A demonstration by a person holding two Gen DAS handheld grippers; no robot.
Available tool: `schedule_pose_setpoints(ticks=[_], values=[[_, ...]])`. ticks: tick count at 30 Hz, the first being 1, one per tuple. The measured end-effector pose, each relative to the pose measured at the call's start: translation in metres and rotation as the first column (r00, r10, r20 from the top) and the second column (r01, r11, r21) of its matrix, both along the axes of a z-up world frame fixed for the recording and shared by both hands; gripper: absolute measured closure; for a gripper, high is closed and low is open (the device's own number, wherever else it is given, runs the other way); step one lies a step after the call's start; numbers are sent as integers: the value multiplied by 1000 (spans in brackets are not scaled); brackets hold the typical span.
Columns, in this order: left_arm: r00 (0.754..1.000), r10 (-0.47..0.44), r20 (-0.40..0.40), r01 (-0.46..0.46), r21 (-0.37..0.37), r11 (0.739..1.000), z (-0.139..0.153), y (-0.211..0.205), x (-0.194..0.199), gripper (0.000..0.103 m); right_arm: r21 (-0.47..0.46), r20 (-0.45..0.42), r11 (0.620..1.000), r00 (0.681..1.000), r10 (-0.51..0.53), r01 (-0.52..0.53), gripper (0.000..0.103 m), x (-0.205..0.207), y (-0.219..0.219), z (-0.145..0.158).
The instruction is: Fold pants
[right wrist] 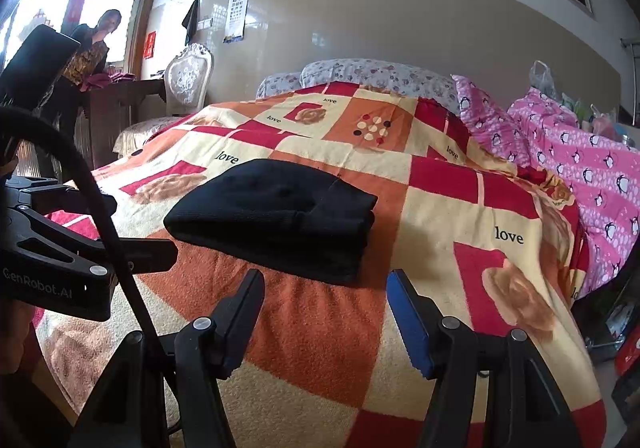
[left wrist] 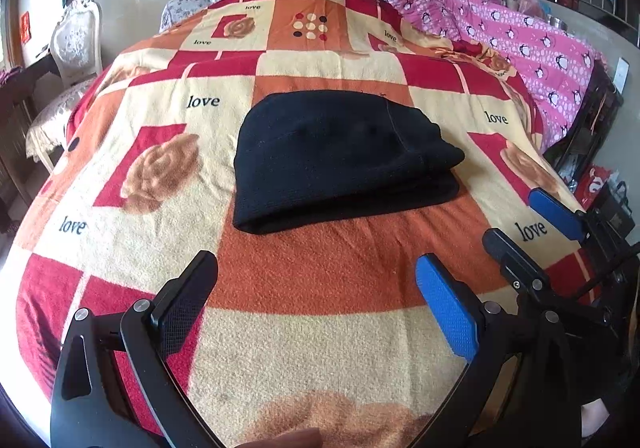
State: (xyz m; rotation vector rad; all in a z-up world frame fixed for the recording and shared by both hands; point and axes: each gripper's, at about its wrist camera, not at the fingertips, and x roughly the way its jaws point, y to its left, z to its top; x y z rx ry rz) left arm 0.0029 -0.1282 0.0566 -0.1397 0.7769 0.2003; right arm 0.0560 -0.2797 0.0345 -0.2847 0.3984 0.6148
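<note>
Right tongs (right wrist: 324,308) alone face the bystander (right wrist: 94,47).

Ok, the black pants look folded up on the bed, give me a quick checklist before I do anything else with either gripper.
1. Black pants folded into a compact stack: ok, layers show at the near edge.
2. Stack resting flat on the blanket: ok.
3. Left gripper open and holding nothing: ok, its fingers are apart over bare blanket.
4. Right gripper open and holding nothing: ok.
5. Both grippers clear of the pants: ok, blanket shows between them and the stack.
6. Far edge of the stack even: cannot tell, it is hidden behind the top layer.
</note>
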Motion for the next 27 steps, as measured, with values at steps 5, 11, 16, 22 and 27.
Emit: schedule_pose_setpoints(ticks=[5, 11, 16, 22, 27], values=[[999, 15, -40, -14, 15, 1000, -4, -2, 3, 3, -1, 0, 1000, 1000, -3, 3, 41, 1, 0, 0], [999, 15, -42, -14, 18, 1000, -7, -2, 3, 3, 2, 0, 1000, 1000, -4, 4, 41, 1, -1, 0], [999, 0, -51, 1, 12, 1000, -10, -5, 4, 3, -1, -2, 1000, 1000, -7, 7, 41, 1, 0, -1], [999, -13, -40, 13, 3, 1000, -11, -6, 3, 9, 5, -1, 1000, 1000, -12, 12, 41, 1, -1, -1], [1000, 22, -19, -21, 40, 999, -8, -6, 0, 11, 3, -1, 1000, 1000, -12, 12, 41, 1, -1, -1]])
